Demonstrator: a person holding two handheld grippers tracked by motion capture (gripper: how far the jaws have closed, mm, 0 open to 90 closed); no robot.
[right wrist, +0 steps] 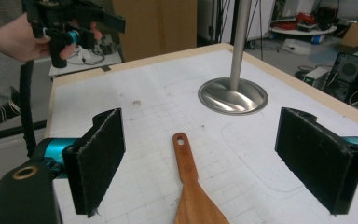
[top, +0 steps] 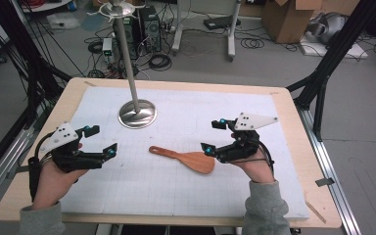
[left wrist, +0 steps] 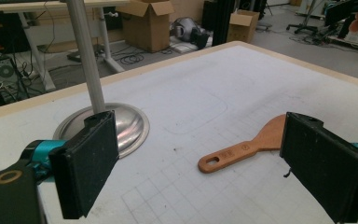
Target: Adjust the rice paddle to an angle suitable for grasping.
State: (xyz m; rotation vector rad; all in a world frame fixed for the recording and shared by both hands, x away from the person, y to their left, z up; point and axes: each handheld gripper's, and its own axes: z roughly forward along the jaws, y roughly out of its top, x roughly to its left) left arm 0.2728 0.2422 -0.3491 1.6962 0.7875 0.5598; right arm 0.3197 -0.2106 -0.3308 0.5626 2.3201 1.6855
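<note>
Wooden spatula (top: 186, 159) lies flat on white gridded mat (top: 186, 196), mid-table, between both grippers, near metal stand base (top: 137, 114) but apart from it

Left gripper (top: 99, 141): jaws spread wide, holding nothing, left of spatula handle

Right gripper (top: 214, 135): jaws released, empty, just beside blade end

Handling, as judgement: light, rigid, thin; smooth wood may slip; lies low on mat, so pinch across narrow handle near hanging hole, jaws straddling its edges; blade broad, likely poor grip spot
</note>
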